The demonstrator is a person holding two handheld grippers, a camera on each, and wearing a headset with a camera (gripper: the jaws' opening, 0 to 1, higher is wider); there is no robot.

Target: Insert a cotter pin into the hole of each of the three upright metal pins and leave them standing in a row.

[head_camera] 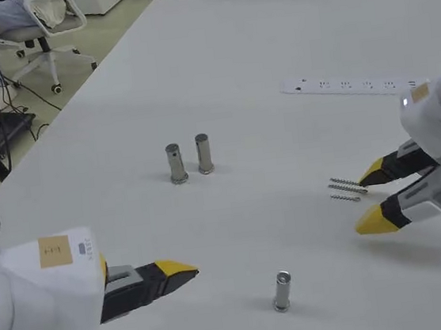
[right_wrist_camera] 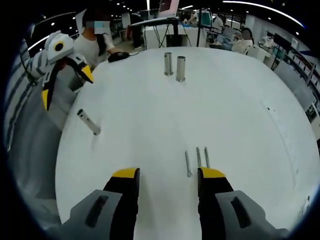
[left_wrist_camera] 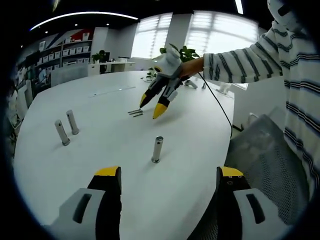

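**Both claws open, cotter pins loose on the worktop**

The left claw (head_camera: pixel 181 273) hovers over the near left corner of the white worktop (head_camera: pixel 270 40), jaws spread wide and gripping nothing. Past it, mid-worktop, the first metal pin (head_camera: pixel 176 163) and the second metal pin (head_camera: pixel 204 153) stand upright just beside each other. The third metal pin (head_camera: pixel 282 291) stands alone, well apart, nearer the front edge. Further right, three cotter pins (head_camera: pixel 347 189) lie flat side by side, just off the tips of the right claw (head_camera: pixel 368 200), which is open and empty.
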